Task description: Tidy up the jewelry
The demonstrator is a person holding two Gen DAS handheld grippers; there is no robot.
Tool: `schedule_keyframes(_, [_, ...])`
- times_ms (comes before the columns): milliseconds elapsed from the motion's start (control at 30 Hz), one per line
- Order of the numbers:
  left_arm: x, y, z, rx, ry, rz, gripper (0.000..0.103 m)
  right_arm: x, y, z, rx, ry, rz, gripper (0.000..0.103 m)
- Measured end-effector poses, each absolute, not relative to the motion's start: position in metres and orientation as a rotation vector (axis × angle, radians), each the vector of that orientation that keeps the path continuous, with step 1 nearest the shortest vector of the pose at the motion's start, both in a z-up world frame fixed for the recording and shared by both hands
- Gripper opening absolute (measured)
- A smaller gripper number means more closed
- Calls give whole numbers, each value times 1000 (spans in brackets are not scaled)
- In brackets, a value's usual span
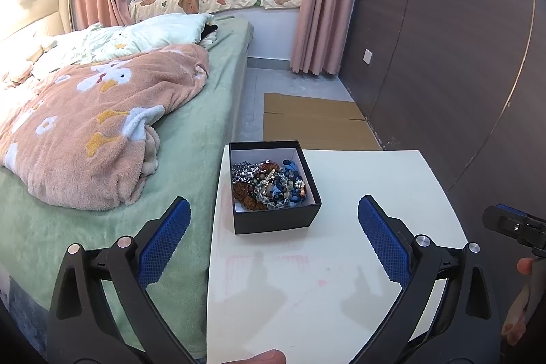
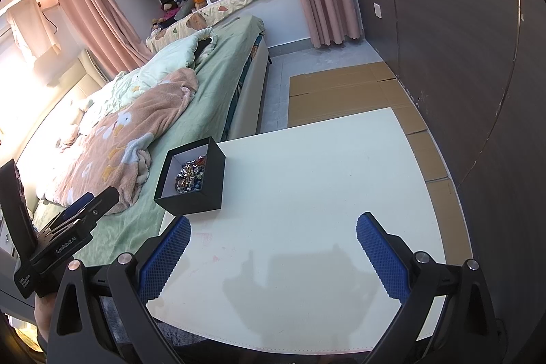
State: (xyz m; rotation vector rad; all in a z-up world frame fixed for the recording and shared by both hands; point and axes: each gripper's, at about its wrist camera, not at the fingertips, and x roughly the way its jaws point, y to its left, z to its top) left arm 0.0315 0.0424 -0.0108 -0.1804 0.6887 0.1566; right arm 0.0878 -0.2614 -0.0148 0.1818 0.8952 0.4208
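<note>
A green-sheeted bed [image 1: 211, 98] under a rumpled peach fleece blanket [image 1: 102, 132] faces dark wood wall panels [image 1: 443, 57], pink curtains [image 1: 317, 5], and flattened brown cardboard [image 1: 314, 121] on grey floor tiles [image 1: 252, 104].

Open black box [image 1: 274, 190] of beaded jewelry [image 1: 269, 185]

The left gripper [image 1: 273, 220] is being held level with its jaws spread wide; the right gripper [image 2: 273, 231] is likewise being held wide apart, nothing gripped.

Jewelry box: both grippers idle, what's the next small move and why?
Probably ease the left gripper forward over the box. Its jaws are open and empty, the box sits right ahead with tangled jewelry inside, while the right gripper faces bare table.
</note>
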Motion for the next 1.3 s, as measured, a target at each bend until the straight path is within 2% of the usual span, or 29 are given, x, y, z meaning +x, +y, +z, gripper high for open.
schedule_keyframes(967, [34, 36, -3, -199, 643, 165, 98, 100, -260, -24, 173, 921, 404, 96])
schedule_keyframes(1300, [29, 24, 5, -133, 712, 193, 98, 124, -273, -27, 223, 911, 373, 96])
